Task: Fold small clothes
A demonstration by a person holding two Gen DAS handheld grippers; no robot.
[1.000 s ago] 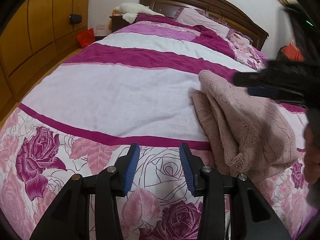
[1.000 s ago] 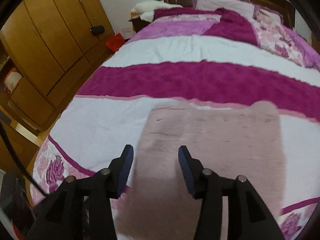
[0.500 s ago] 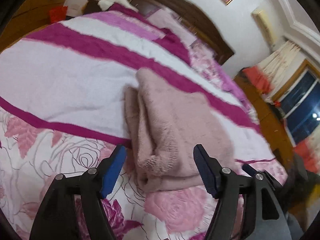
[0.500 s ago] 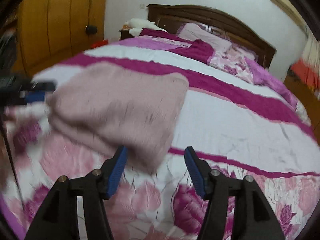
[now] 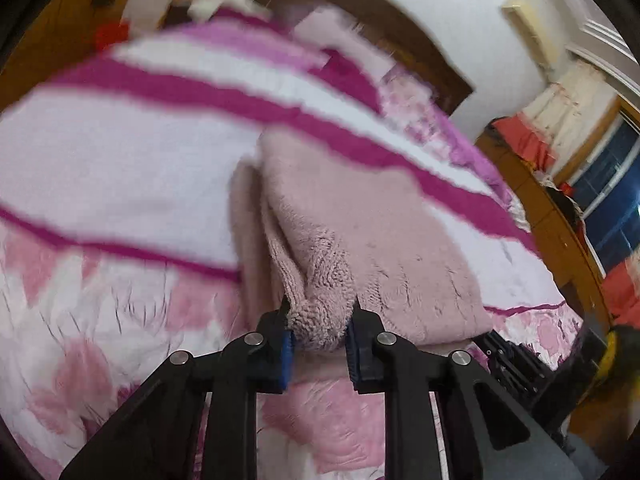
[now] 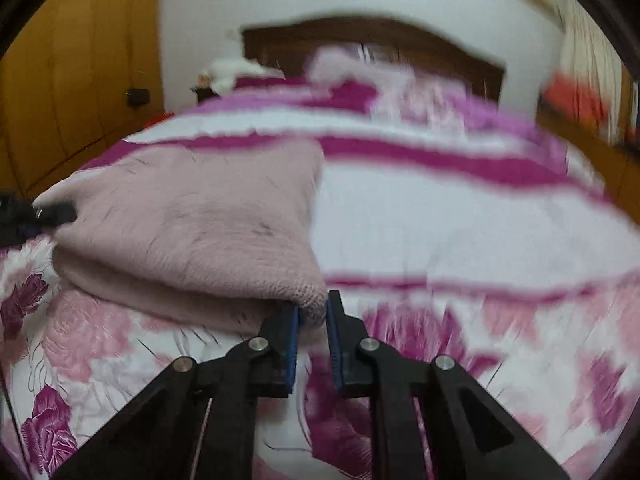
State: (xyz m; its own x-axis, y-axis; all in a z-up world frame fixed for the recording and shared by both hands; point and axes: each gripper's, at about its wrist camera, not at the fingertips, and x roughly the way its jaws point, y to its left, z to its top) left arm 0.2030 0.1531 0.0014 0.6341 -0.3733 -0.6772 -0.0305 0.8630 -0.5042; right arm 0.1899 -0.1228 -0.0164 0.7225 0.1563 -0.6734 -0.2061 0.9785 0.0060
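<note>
A folded dusty-pink knit sweater [image 5: 368, 236] lies near the foot of the bed. My left gripper [image 5: 318, 320] is shut on the near left corner of its folded layers. In the right wrist view the same sweater [image 6: 200, 224] fills the left half, and my right gripper [image 6: 312, 312] is shut on its near right corner. The left gripper's black tip [image 6: 44, 214] shows at the sweater's far left edge. The right gripper's black frame [image 5: 516, 356] shows low at the right of the left wrist view. Both views are blurred.
The bed cover [image 5: 120, 160] has white and magenta stripes and a rose print [image 6: 480, 360] at the foot. A dark wooden headboard [image 6: 380, 44] and pillows stand at the far end. Wooden wardrobes [image 6: 80, 92] line the left; a window and curtains [image 5: 600, 168] are at the right.
Both grippers were open and clear of the sweater. They have moved in to its near edge and shut on its two near corners.
</note>
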